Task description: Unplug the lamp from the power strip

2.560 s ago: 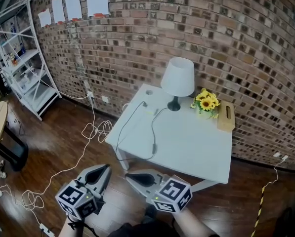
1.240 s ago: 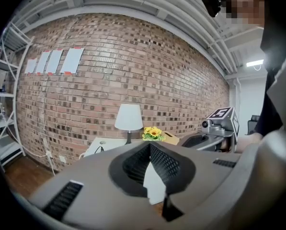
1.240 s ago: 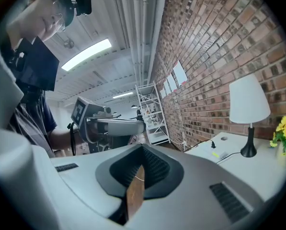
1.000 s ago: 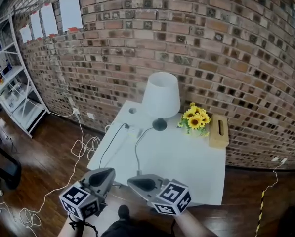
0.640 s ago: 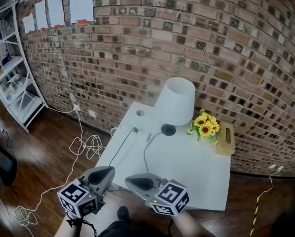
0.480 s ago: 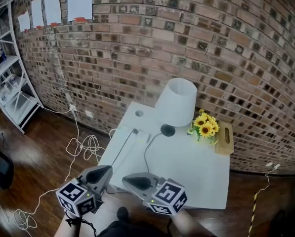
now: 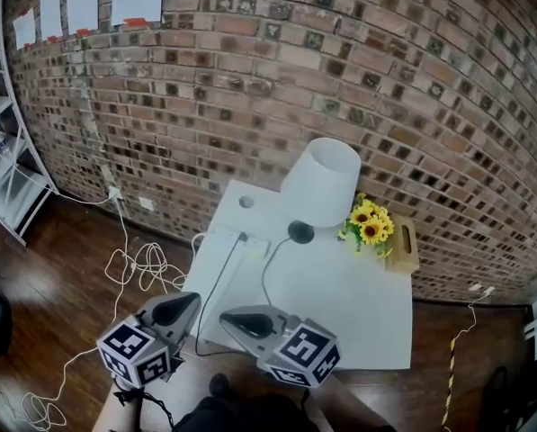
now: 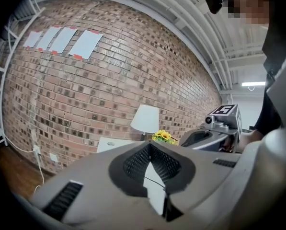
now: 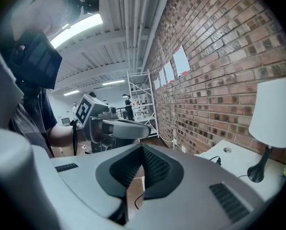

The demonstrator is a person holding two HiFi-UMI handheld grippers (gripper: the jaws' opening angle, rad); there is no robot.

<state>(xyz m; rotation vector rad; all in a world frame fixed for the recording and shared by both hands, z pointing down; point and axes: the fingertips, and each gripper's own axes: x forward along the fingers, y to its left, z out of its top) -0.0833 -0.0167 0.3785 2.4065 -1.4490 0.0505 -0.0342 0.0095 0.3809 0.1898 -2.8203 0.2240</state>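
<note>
A lamp with a white shade (image 7: 320, 182) and a black base (image 7: 300, 232) stands at the back of the white table (image 7: 340, 304). Its black cord loops over the tabletop. A black plug (image 7: 242, 237) sits in a white power strip (image 7: 225, 242) at the table's left edge. My left gripper (image 7: 185, 302) and right gripper (image 7: 228, 316) hang side by side short of the table's near left corner, well away from the plug. Both are shut with nothing between the jaws, as the left gripper view (image 8: 149, 145) and the right gripper view (image 9: 142, 146) show.
Yellow sunflowers (image 7: 369, 228) and a wooden box (image 7: 403, 244) sit at the table's back right against the brick wall. White cables (image 7: 133, 264) lie coiled on the wood floor at left, below a wall outlet (image 7: 115, 193). A white shelf rack (image 7: 3, 151) stands far left.
The view has shifted right along the wall and the table has drawn nearer. Both grippers have travelled with it toward the table's near left corner. Both have stayed shut.
</note>
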